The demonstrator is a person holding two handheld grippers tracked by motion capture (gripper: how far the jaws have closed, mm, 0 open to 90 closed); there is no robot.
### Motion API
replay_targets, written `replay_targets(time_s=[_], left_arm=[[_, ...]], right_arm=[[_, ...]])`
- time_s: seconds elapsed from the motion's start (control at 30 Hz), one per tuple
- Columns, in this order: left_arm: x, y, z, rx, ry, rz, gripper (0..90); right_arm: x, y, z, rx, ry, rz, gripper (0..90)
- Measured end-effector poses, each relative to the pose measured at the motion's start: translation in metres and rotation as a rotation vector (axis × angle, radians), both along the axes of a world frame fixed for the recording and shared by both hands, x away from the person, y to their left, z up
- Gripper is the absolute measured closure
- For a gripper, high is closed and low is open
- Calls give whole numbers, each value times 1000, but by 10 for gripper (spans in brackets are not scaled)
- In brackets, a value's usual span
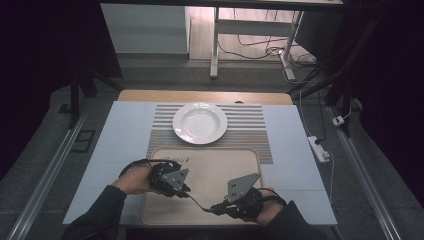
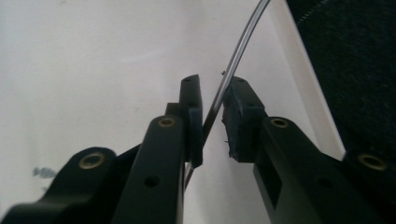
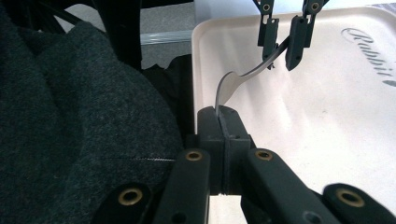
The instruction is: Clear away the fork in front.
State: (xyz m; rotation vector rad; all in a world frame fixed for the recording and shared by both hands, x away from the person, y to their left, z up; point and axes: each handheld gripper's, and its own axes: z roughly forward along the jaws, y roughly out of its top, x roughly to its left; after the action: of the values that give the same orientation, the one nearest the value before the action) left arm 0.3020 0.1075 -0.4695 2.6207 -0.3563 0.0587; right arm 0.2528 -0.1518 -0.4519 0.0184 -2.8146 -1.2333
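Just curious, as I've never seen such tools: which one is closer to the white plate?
The left tool. It sits over the tray below the plate; the right tool is farther back toward the person.

Table [image 1: 125,130]: striped mat [image 1: 250,125], beige tray [image 1: 220,170].

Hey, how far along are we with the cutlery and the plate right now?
Done: the white plate sits on the striped mat, with nothing on it. In hand: a metal utensil is held over the tray, the right gripper shut on one end and the left gripper around its handle, jaws slightly apart. Left: probably setting it down by the plate.
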Motion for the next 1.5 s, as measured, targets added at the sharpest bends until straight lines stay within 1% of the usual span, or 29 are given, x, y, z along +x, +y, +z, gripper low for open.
replay_targets(time_s=[0.07,0.13,0.2,0.23,0.27,0.3,0.37,0.4,0.43,0.47,0.53,0.6,0.63,0.67,0.73,0.77,0.8,0.83,0.9,0.97,1.03,1.1,1.13,1.17,1.27,1.33,1.37,1.43,1.5], left_arm=[[-2,-2,-1,20,-3,-29,806],[-5,-3,-2,38,-6,-62,831],[-7,-4,-3,53,7,-90,858],[-8,-5,-3,58,11,-93,870],[-8,-6,-2,61,25,-83,872],[-8,-7,-2,63,36,-70,873],[-9,-9,1,70,47,-45,873],[-9,-10,2,76,58,-23,873],[-9,-11,3,85,75,6,873],[-8,-12,3,89,91,31,873],[-7,-12,4,92,96,62,873],[-6,-10,5,100,108,119,873],[-5,-10,5,105,116,137,872],[-5,-9,6,108,116,173,872],[-4,-7,6,109,129,213,872],[-5,-6,7,107,123,236,872],[-5,-5,8,108,130,261,872],[-5,-4,8,105,132,274,872],[-6,-2,8,99,131,316,871],[-6,0,9,94,129,346,871],[-6,2,8,89,130,392,872],[-5,5,8,87,138,427,871],[-5,7,7,78,148,472,871],[-5,8,6,78,155,493,871],[-3,13,5,79,169,578,871],[-2,17,5,78,177,631,871],[-2,18,4,77,187,647,871],[-2,21,4,73,203,696,871],[-3,22,3,71,214,740,871]], right_arm=[[1,0,-1,-7,0,15,888],[0,-1,-3,-1,-2,12,872],[3,-4,-3,-6,-4,2,839],[4,-5,-3,-4,-7,-19,816],[6,-6,-3,-4,0,-34,806],[9,-8,-4,-3,18,-40,793],[11,-10,-5,7,27,-67,754],[12,-11,-4,9,33,-80,717],[13,-12,-4,11,31,-97,674],[14,-13,-4,11,23,-114,652],[16,-15,-3,16,17,-135,574],[16,-17,-2,20,1,-174,511],[16,-19,-1,21,-6,-191,467],[16,-20,-1,19,-19,-207,442],[15,-23,-1,21,-38,-238,382],[15,-25,-1,26,-40,-261,366],[16,-27,-1,24,-38,-281,350],[17,-29,-1,16,-34,-301,329],[18,-33,-1,18,-24,-340,297],[19,-36,-1,14,-18,-374,245],[19,-40,-1,11,-7,-406,196],[18,-42,-1,0,-12,-420,167],[17,-43,-1,-16,-26,-421,152],[16,-45,-1,-18,-35,-430,139],[14,-48,-2,-6,-28,-455,81],[13,-50,-2,-8,-43,-488,44],[12,-52,-4,-12,-50,-501,20],[10,-55,-5,-16,-65,-526,9],[9,-59,-5,-8,-70,-556,0]])
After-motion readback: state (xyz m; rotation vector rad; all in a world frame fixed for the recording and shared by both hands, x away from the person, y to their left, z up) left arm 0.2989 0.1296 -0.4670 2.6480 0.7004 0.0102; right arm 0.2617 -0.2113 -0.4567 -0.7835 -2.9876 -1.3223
